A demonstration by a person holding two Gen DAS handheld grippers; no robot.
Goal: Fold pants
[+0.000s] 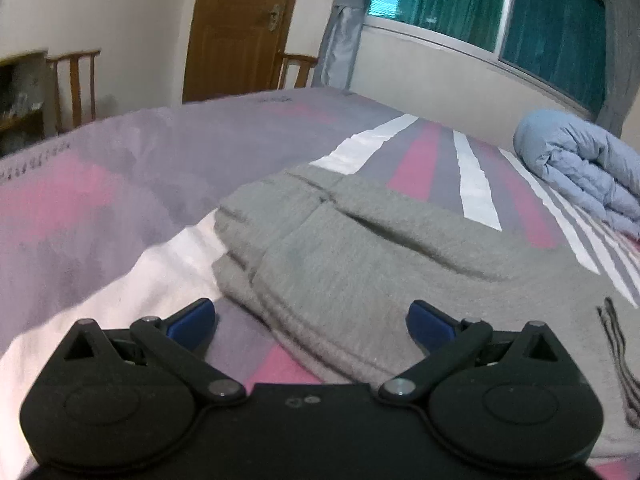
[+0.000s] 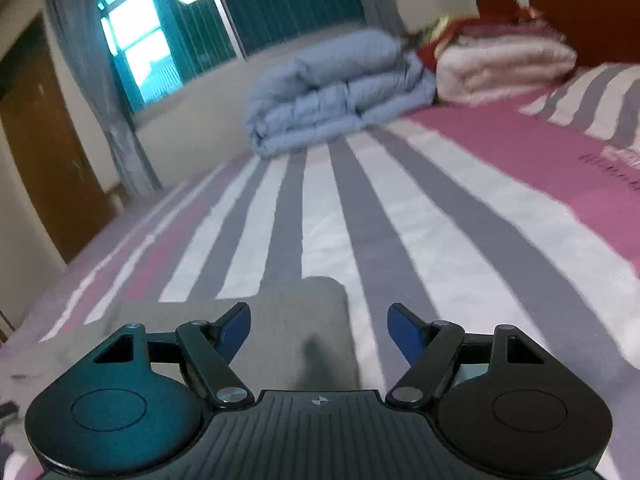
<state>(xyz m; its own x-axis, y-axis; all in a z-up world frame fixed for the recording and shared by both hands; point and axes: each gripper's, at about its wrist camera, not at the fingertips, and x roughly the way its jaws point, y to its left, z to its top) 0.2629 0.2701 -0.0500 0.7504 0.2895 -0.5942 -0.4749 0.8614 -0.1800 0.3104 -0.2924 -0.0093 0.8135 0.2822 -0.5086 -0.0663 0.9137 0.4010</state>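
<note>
With both the left tongs [image 1: 311,322] and right tongs [image 2: 319,330] wide open and empty, we should pinch the grey sweatpants' [image 1: 360,264] six-o'clock edge evenly, then fold toward twelve o'clock across the bed [image 2: 440,220].

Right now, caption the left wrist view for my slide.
Open left gripper poised above folded grey pants on a striped bed, blue duvet beyond.

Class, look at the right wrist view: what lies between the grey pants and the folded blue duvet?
Only bare striped bedsheet separates the grey pants from the blue duvet; the right wrist view shows this.
</note>
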